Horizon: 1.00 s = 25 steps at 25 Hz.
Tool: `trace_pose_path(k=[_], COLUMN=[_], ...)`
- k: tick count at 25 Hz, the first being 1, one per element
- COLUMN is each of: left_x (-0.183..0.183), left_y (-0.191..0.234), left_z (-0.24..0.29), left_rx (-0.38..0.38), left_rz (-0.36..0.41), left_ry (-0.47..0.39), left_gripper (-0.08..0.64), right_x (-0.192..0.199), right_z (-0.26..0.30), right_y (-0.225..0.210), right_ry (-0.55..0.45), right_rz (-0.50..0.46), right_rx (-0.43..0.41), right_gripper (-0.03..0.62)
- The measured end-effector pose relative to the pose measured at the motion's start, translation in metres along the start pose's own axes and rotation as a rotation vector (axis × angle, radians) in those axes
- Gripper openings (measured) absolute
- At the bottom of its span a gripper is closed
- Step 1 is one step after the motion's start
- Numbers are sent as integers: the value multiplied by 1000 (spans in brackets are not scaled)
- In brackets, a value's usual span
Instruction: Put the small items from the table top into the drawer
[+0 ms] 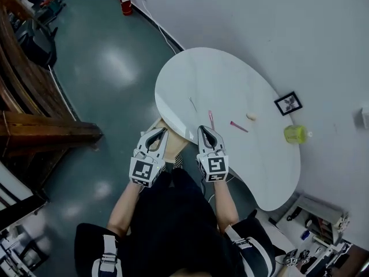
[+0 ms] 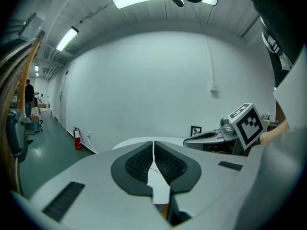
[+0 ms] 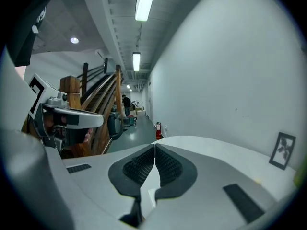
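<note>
Reading from the left edge, wooden stair timbers [image 1: 34, 126] and a red fire extinguisher [image 1: 124, 0] by the far wall stand well apart from the work. Next comes the left gripper [image 1: 157, 136], jaws pressed together with nothing between them, just short of the near rim of the white table [image 1: 230, 74]. Beside it a tan wooden piece [image 1: 173, 144] shows under that rim; it may be the drawer, but I cannot tell. On the table top lies a thin pale sliver [image 1: 192, 104]. The right gripper [image 1: 209, 137] is likewise clenched on nothing, tips at the rim. Just beyond it lies a pink stick [image 1: 211, 119], then a red stick [image 1: 238, 126] and a small cream lump [image 1: 251, 116], all apart from one another. These pieces look light and stiff, lying flat on a smooth top, so they will likely skid or roll under a clumsy touch. Each stick is probably best pinched across its narrow width near mid-length, the lump from its two sides. Farther right a small picture frame [image 1: 288, 103] stands near the wall and a yellow-green cup [image 1: 295, 134] sits near the table's edge. Nothing blocks the reach to the sticks, though both jaws must open first, and the cup is close enough to the lump to be knocked.
</note>
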<state>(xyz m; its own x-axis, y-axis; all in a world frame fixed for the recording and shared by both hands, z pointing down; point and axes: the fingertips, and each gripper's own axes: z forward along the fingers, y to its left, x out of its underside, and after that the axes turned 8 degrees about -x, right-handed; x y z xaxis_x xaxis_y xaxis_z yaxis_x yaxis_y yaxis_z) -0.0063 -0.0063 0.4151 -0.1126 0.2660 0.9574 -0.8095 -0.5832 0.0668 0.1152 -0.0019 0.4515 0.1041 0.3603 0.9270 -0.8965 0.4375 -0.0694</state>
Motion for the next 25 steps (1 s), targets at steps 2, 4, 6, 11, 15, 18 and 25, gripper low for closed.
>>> trace_pose_path(k=[2,4,6,11,15,18,25], left_x=[13,24,34,71,96,113,142], left_y=[2,5,8,12,14,15,14], left_z=[12,24,35,59,76,88,106], left_rx=[6,12,13,24,39,49,58], left_rz=[-5,-6,-9,-34,-48,-56,-71], left_ry=[17,33,49,102,133,155,196], left_gripper=[25,25,25,25,25,25,25], right_x=[11,22,31,60,82,100,131], right_z=[11,20,30,50,66,77,94], right_y=[-7,-15,-23,-38,-45,-51,-61], right_ry=[21,38,52,86,119,142,179], right_rz=[4,11,21,54,59,71,90], right_rx=[-6,-7,-7,-10,-11,-12,-16], right_gripper=[31,31,31,31,31,31,31])
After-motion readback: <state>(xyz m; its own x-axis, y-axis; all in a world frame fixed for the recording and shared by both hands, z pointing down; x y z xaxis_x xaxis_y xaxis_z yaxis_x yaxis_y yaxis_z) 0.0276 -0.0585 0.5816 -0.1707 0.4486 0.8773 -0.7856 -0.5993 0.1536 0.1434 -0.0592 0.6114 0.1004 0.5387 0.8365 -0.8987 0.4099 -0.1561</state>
